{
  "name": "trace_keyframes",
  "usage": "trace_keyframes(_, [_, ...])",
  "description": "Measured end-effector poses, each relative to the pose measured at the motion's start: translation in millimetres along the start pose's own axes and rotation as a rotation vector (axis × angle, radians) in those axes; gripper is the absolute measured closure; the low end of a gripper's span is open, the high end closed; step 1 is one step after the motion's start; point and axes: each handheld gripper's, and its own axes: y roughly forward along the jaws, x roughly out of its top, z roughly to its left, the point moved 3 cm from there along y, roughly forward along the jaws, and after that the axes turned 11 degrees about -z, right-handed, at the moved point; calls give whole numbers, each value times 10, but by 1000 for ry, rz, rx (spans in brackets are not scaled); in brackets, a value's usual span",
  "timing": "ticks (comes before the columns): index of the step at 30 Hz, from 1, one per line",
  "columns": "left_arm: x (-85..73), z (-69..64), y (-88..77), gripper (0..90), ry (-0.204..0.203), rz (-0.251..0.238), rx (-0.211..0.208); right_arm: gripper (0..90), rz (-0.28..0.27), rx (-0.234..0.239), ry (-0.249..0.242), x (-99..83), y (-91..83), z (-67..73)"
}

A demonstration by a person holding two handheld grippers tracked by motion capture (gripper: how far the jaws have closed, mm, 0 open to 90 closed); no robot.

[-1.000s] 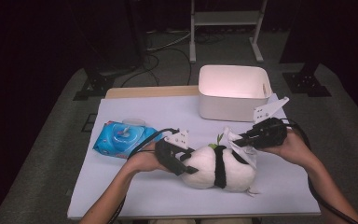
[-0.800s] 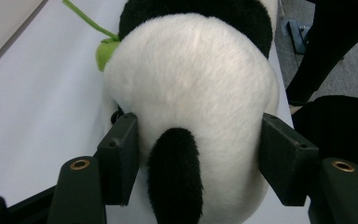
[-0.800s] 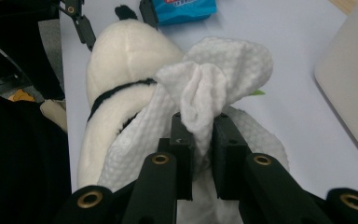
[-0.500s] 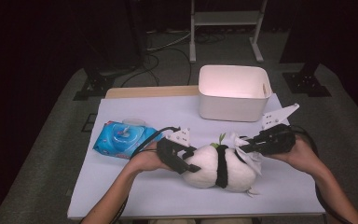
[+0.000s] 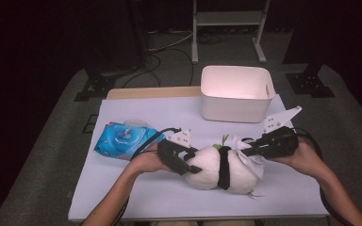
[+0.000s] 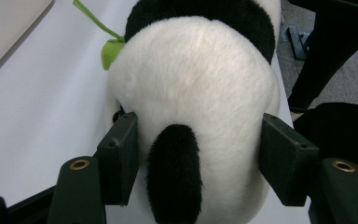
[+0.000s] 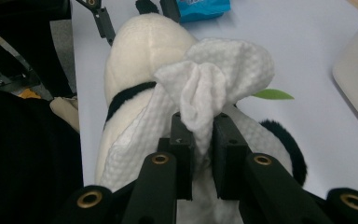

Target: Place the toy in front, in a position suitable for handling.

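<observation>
Panda plush (image 5: 219, 168) lies on the bench (image 5: 136, 183), squeezed between your left gripper (image 6: 193, 170) fingers (image 6: 119, 163) so it stays put. Your right gripper (image 7: 200, 151) fingers are pinched narrow on a white wipe (image 7: 214, 81), draped over the plush just ahead of them, likely for wiping. Wipes pack (image 5: 122, 141) sits beyond your left fingers, bin (image 5: 235, 94) beyond the right

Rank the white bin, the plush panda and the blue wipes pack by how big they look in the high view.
1. white bin
2. plush panda, close to the bin in size, so that order is unsure
3. blue wipes pack, clearly smallest
</observation>
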Motion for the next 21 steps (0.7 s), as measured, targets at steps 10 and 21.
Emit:
trace_keyframes(10, [50, 51, -23, 360, 5, 20, 18, 793, -14, -6, 13, -52, -65, -8])
trace_keyframes(21, [104, 51, 2, 360, 0, 7, 17, 793, 20, 30, -24, 77, 98, 3])
